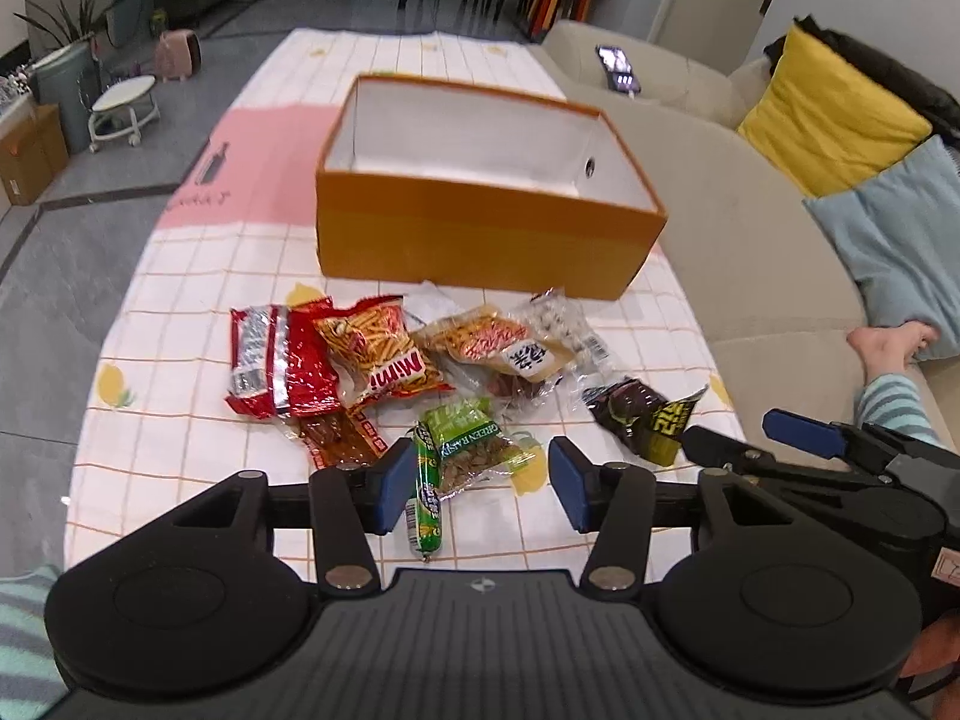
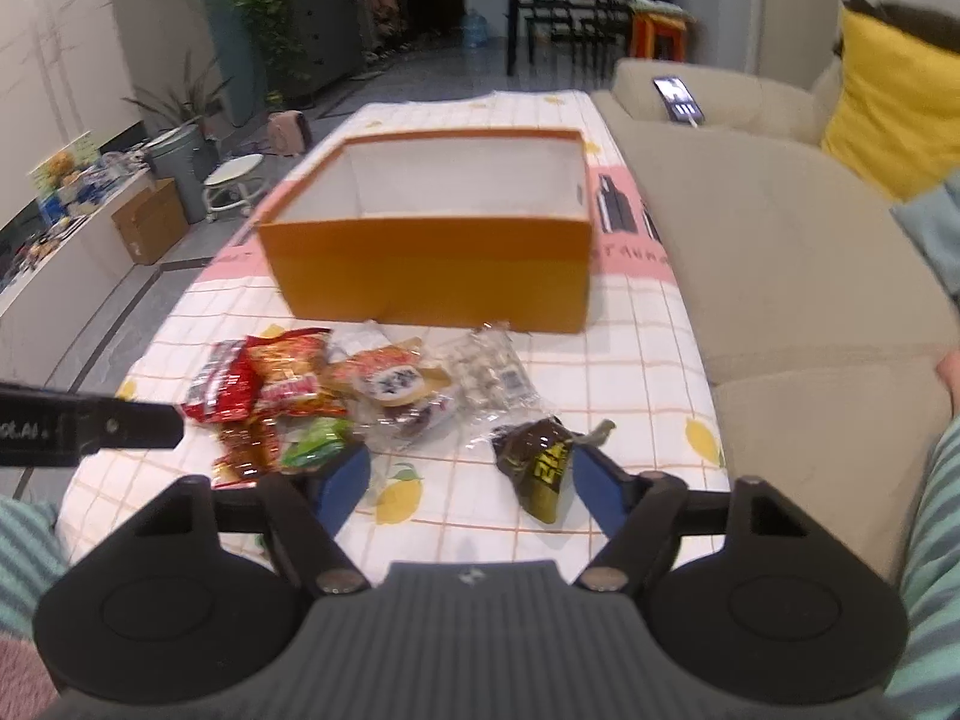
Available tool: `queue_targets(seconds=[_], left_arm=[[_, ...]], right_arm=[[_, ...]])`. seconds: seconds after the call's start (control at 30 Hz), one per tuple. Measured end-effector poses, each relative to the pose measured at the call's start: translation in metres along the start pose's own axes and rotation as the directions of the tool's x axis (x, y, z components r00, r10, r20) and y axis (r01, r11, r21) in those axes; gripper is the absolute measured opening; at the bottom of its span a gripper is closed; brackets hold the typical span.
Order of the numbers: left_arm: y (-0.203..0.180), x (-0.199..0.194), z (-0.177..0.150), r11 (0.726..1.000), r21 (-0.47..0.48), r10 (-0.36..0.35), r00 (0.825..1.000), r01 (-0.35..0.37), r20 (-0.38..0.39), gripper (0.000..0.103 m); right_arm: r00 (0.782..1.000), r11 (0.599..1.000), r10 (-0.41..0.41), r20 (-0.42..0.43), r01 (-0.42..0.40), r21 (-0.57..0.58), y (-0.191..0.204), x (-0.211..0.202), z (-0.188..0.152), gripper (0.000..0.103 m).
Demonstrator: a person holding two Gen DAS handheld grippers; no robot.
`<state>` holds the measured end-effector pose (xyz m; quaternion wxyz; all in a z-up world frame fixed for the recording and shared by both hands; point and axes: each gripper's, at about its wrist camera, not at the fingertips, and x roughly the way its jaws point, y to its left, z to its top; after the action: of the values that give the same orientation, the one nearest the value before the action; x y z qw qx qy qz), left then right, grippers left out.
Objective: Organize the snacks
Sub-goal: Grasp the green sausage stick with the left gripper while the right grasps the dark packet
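Observation:
An open orange box (image 1: 480, 228) (image 2: 432, 264), white inside, stands on the checked tablecloth. In front of it lies a pile of snack packets: a red packet (image 1: 276, 360), a Mimi sticks bag (image 1: 378, 348), a green raisin packet (image 1: 480, 450) and a green sausage stick (image 1: 427, 498). My left gripper (image 1: 480, 489) is open just above the raisin packet and the sausage stick, which lie between its blue pads. My right gripper (image 2: 471, 489) (image 1: 729, 432) is open too. A dark packet with yellow print (image 2: 540, 462) (image 1: 648, 420) lies beside its right pad.
A beige sofa (image 1: 750, 228) runs along the table's right side, with a yellow cushion (image 1: 828, 114), a blue blanket and a phone (image 1: 618, 69). A person's bare foot (image 1: 888, 348) rests on the sofa. The floor at left holds a stool, a cardboard box and plants.

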<state>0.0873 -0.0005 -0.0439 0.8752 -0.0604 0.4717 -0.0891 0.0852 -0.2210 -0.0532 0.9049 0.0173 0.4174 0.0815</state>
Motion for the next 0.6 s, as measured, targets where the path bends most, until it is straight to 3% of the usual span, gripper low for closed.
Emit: queue_targets(seconds=[0.2, 0.43, 0.6], left_arm=[[0.008, 0.042, 0.001, 0.999, -0.028, 0.018, 0.998, -0.020, -0.060, 0.062], [0.018, 0.079, -0.005, 0.997, -0.041, 0.065, 0.984, -0.072, -0.165, 0.061], [0.021, 0.102, -0.010, 0.996, -0.016, 0.083, 0.974, -0.088, -0.212, 0.052]], right_arm=[[0.997, 0.999, -0.038, -0.065, 0.039, 0.004, -0.016, 0.042, 0.002, 0.066], [0.989, 0.997, -0.014, -0.144, 0.025, 0.076, -0.035, 0.081, -0.002, 0.065], [0.987, 0.994, 0.013, -0.162, 0.005, 0.105, -0.038, 0.096, -0.002, 0.064]])
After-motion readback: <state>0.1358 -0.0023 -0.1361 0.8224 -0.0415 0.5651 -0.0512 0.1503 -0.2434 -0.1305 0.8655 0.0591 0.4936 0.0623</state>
